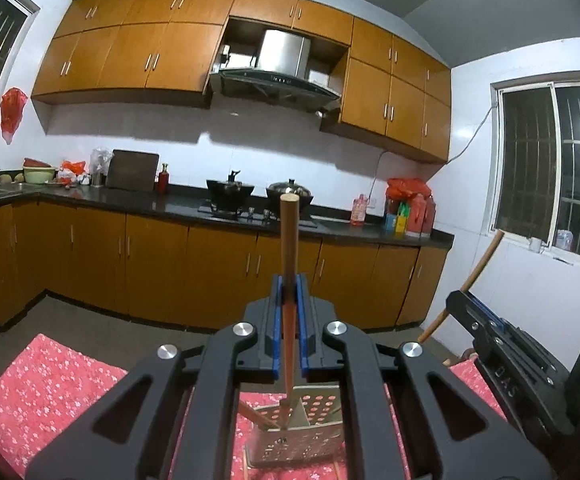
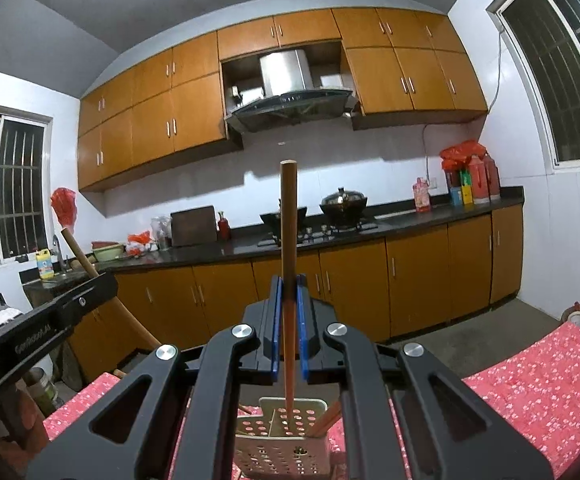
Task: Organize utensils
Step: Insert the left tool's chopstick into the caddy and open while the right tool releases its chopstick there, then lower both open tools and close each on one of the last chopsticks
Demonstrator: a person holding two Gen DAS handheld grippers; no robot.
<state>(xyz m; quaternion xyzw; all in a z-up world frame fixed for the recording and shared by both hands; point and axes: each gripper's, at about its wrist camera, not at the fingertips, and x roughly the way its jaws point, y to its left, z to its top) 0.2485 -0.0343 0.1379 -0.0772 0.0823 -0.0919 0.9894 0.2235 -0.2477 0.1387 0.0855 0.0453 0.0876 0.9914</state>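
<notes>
My left gripper (image 1: 289, 286) is shut on a wooden chopstick (image 1: 290, 240) that stands upright, its lower end inside a perforated metal utensil holder (image 1: 313, 412) on the red floral tablecloth. My right gripper (image 2: 289, 286) is shut on a second wooden chopstick (image 2: 288, 220), also upright with its lower end in the same holder (image 2: 282, 440). Another stick (image 2: 325, 422) leans in the holder. The right gripper shows in the left wrist view (image 1: 473, 304) at the right; the left gripper shows in the right wrist view (image 2: 70, 300) at the left.
The table carries a red floral cloth (image 1: 50, 380). Beyond it are the kitchen floor, orange base cabinets (image 1: 150, 264), a dark counter with pots on a stove (image 1: 230, 192), and barred windows (image 1: 549, 184) on both sides.
</notes>
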